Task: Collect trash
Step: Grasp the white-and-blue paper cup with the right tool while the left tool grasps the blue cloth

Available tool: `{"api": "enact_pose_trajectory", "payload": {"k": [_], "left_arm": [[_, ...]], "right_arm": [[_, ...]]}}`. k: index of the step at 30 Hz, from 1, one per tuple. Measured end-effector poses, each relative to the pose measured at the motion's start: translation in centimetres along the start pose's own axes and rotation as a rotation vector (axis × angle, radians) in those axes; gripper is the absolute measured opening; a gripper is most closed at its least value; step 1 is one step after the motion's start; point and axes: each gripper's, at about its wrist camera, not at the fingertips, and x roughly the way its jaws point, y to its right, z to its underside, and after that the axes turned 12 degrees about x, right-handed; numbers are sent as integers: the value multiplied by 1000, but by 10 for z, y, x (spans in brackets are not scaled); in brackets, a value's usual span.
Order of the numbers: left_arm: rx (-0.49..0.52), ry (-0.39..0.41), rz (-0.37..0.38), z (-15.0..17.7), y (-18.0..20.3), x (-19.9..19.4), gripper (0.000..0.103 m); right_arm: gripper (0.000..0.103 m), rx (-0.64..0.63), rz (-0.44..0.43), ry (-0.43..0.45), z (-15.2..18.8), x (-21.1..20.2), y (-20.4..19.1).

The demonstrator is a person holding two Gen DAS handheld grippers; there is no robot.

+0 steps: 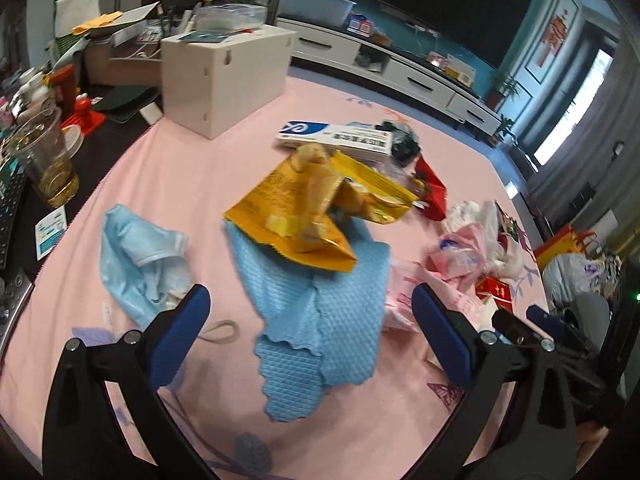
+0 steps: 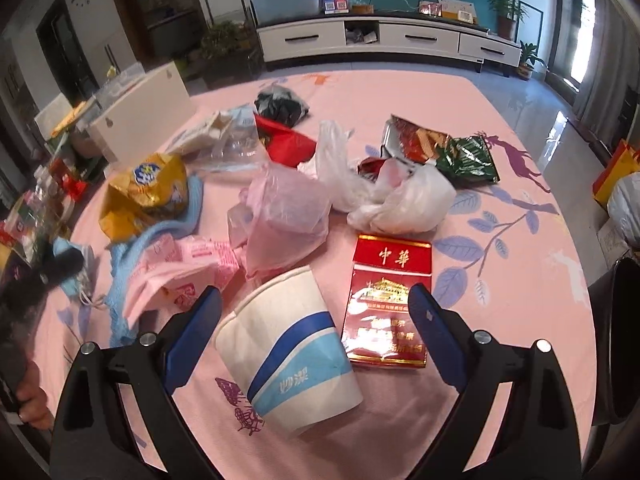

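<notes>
— Two grippers, both spread wide, nothing between the pads of either. The left gripper (image 1: 311, 318) hangs over a blue waffle cloth (image 1: 320, 320) on the pink surface (image 1: 192, 184); the right gripper (image 2: 316, 322) straddles a paper cup (image 2: 292, 356) lying on its side and the near end of a red cigarette pack (image 2: 388, 300).

— Are the pads touching them?

— Not that I can see. The right blue finger (image 2: 434, 334) overlaps the pack's corner in the right wrist view, but whether it rests on it I cannot tell.

— And the rest of the trash?

— Heaped mid-surface. A yellow snack bag (image 1: 304, 216) lies on the far end of the cloth, partly hiding a white and blue carton (image 1: 340, 138) behind it. A crumpled face mask (image 1: 140, 256) sits apart to the left, its lower edge cut off by the left finger (image 1: 180, 330).

— On the right wrist view?

— A pink plastic bag (image 2: 284, 216), a white plastic bag (image 2: 400, 200), a green foil wrapper (image 2: 468, 158) and something black (image 2: 282, 106) too crumpled to identify. Pink printed wrappers (image 2: 188, 264) lie beside the cup. At the left edge a hand (image 2: 34, 400) shows only in part.
</notes>
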Motion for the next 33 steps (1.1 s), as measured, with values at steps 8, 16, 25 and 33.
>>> {"api": "enact_pose_trajectory", "payload": {"k": [8, 16, 25, 33], "left_arm": [[-59, -22, -6, 0, -19, 5, 100], [-93, -36, 0, 2, -24, 12, 100], [-94, -24, 3, 2, -24, 11, 100], [-95, -7, 41, 1, -19, 8, 100]], "right_arm": [[93, -81, 16, -59, 10, 18, -12], [93, -104, 25, -106, 13, 32, -12], [93, -170, 31, -94, 19, 23, -24], [93, -90, 15, -77, 9, 14, -14]]}}
